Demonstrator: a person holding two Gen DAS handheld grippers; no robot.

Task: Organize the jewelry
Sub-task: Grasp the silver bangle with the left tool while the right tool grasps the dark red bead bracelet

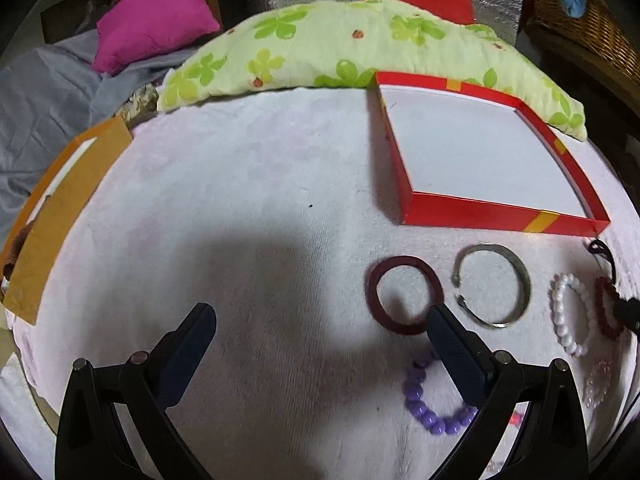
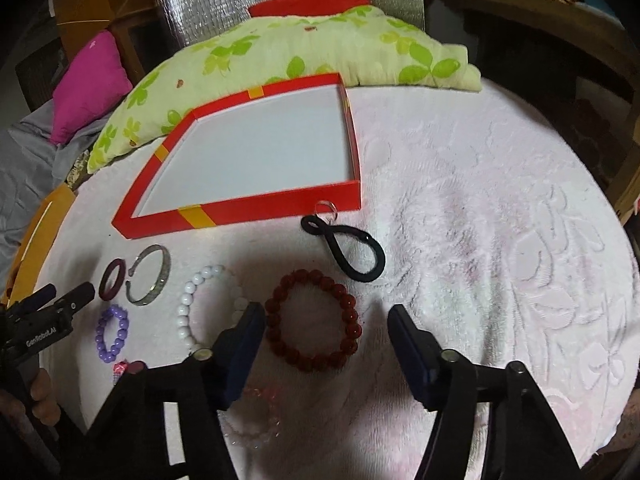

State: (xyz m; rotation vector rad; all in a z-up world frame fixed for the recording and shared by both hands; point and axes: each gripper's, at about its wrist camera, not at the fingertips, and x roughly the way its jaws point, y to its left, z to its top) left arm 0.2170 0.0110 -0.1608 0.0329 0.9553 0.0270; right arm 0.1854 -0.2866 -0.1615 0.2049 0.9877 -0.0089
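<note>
A red box (image 1: pixel 500 216) (image 2: pixel 248 210) with a white inside lies on a white towel. In front of it are a maroon bangle (image 1: pixel 372 292), a silver cuff (image 1: pixel 524 284), a white bead bracelet (image 1: pixel 560 312) and a purple bead bracelet (image 1: pixel 416 396). My left gripper (image 1: pixel 320 314) is open over bare towel, its right finger overlapping the bangle's edge. My right gripper (image 2: pixel 326 312) is open around a dark red bead bracelet (image 2: pixel 280 344); the pads do not press it. A black hair tie (image 2: pixel 360 270) and a clear ring (image 2: pixel 326 208) lie just beyond.
A green floral pillow (image 2: pixel 320 44) borders the far side of the towel, and a magenta cushion (image 1: pixel 156 16) lies behind it. An orange box (image 1: pixel 52 220) sits at the left edge. A clear bead bracelet (image 2: pixel 256 432) lies under my right gripper. Open towel (image 2: pixel 500 240) stretches to the right.
</note>
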